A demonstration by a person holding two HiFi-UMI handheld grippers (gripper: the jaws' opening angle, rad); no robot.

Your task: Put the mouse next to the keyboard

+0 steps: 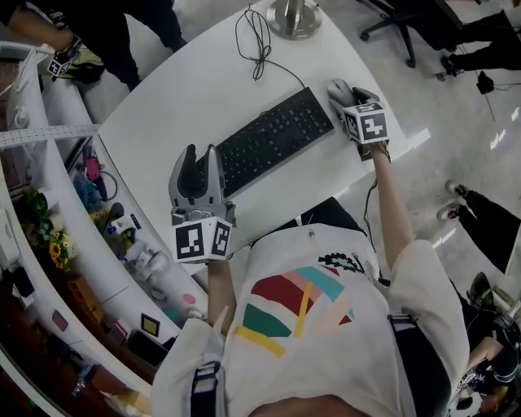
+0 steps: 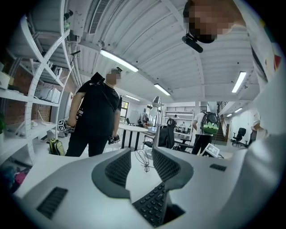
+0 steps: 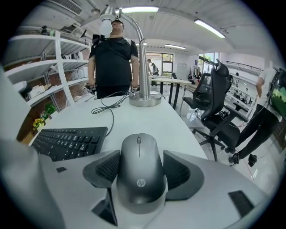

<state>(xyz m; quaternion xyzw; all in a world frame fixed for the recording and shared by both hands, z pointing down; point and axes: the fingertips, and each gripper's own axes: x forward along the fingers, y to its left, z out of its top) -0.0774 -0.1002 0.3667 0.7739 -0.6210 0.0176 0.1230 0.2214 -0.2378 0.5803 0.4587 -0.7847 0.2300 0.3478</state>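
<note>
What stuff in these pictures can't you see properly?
- Head view: the mouse is mostly hidden behind the right tongs.
- Left gripper view: the left tongs cover the keyboard except one corner.
- Head view: the lamp is cut off by the top edge.
- Right gripper view: the mouse's underside is hidden, so lifted or resting is unclear.

On your counter (image 1: 155, 122), the mouse (image 3: 138, 172) lies just right of the keyboard (image 1: 273, 140), seemingly not touching it; the lamp base (image 1: 294, 18) stands at the far edge, behind both.
</note>
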